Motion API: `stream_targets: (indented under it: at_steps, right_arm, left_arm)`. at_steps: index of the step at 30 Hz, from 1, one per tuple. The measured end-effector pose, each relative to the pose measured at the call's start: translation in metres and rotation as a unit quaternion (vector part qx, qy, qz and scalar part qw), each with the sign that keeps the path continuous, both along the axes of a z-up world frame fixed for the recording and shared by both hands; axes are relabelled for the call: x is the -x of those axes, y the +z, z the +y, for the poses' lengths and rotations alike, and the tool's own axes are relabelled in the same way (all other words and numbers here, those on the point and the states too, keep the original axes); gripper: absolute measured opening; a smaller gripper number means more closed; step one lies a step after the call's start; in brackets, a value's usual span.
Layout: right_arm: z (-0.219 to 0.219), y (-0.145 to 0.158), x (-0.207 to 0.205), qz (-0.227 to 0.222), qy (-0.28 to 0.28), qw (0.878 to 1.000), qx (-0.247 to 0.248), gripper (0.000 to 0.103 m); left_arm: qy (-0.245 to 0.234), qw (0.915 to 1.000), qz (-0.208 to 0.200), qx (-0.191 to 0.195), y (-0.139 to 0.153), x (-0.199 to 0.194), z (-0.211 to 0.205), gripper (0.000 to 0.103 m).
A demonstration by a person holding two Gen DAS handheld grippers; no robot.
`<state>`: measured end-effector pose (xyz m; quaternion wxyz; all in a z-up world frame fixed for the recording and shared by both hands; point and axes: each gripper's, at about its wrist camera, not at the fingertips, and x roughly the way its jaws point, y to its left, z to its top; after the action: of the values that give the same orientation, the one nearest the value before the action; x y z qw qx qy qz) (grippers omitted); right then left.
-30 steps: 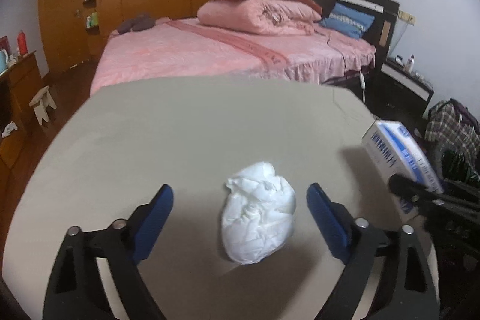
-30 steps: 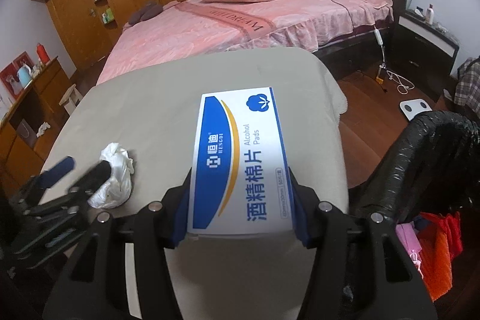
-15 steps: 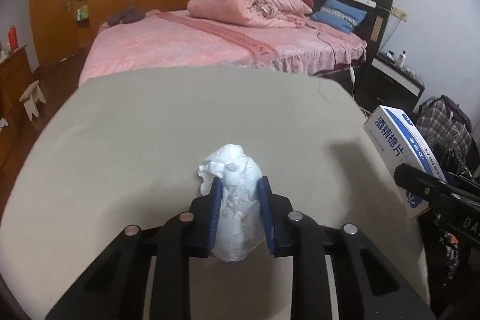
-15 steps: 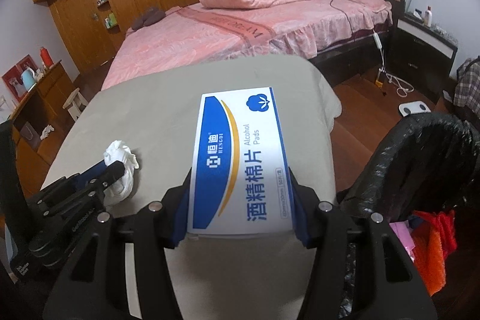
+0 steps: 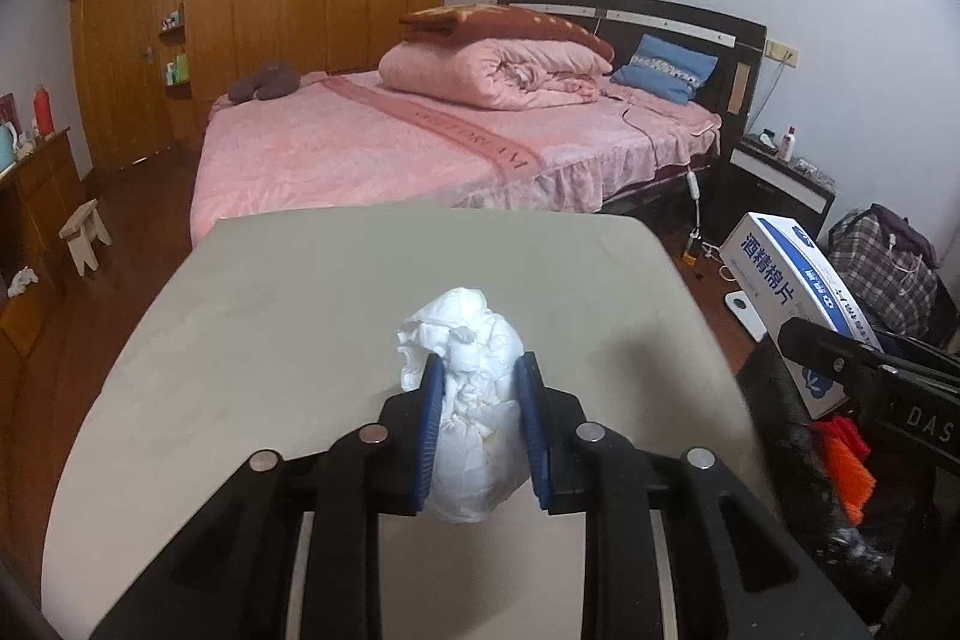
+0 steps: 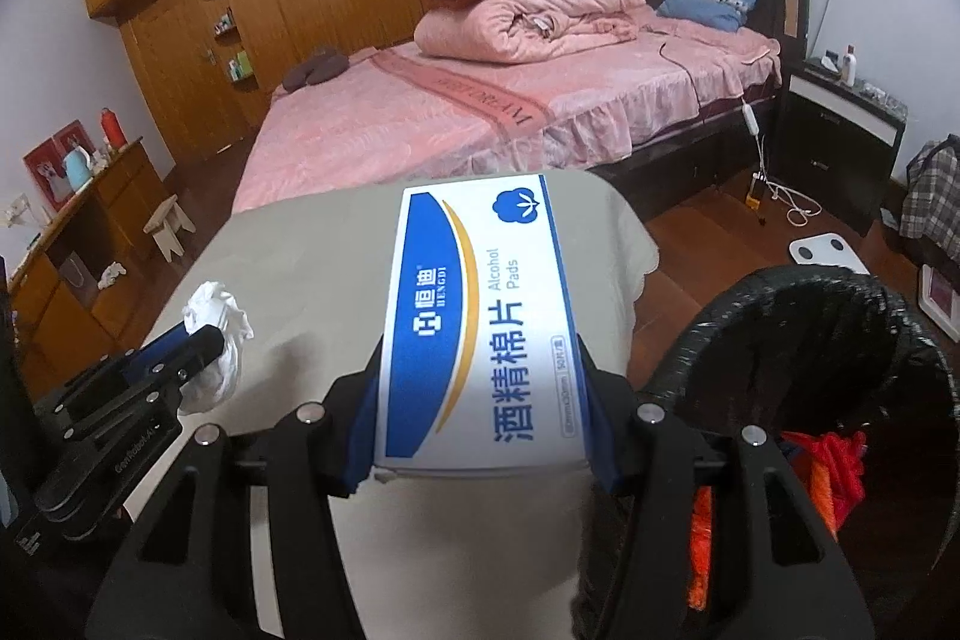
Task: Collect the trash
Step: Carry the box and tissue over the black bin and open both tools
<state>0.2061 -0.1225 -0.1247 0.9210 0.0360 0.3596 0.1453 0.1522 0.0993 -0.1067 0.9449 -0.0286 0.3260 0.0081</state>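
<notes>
My left gripper (image 5: pixel 479 394) is shut on a crumpled white tissue (image 5: pixel 465 340) and holds it above the beige table (image 5: pixel 288 316). My right gripper (image 6: pixel 480 394) is shut on a blue and white alcohol pads box (image 6: pixel 480 316), held above the table's right edge. The box also shows at the right of the left wrist view (image 5: pixel 792 298). The left gripper with the tissue (image 6: pixel 210 334) shows at the left of the right wrist view. A bin lined with a black bag (image 6: pixel 810 340) stands by the table's right side, with red and orange scraps (image 6: pixel 828 466) inside.
A pink bed (image 5: pixel 420 142) lies beyond the table. A wooden wardrobe (image 5: pixel 240 10) lines the far wall. A dark nightstand (image 5: pixel 780 178) and a plaid bag (image 5: pixel 882 262) are at the right. A small stool (image 5: pixel 84 232) stands on the floor at the left.
My left gripper closed on the tissue and lifted it off the table. My right gripper rose a little with the box toward the bin.
</notes>
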Motion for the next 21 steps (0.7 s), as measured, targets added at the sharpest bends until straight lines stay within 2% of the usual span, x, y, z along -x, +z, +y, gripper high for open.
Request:
stream_targets:
  at_steps: [9, 21]
  right_arm:
    - [-0.033, 0.03, 0.035, -0.025, -0.01, 1.0, -0.005, 0.054]
    - [-0.099, 0.053, 0.075, -0.058, -0.059, 0.997, -0.006, 0.054]
  left_arm:
    - [-0.018, 0.9994, -0.028, 0.002, 0.029, 0.025, -0.025, 0.025]
    - [-0.085, 0.9946, -0.06, 0.004, 0.056, 0.042, -0.093, 0.025]
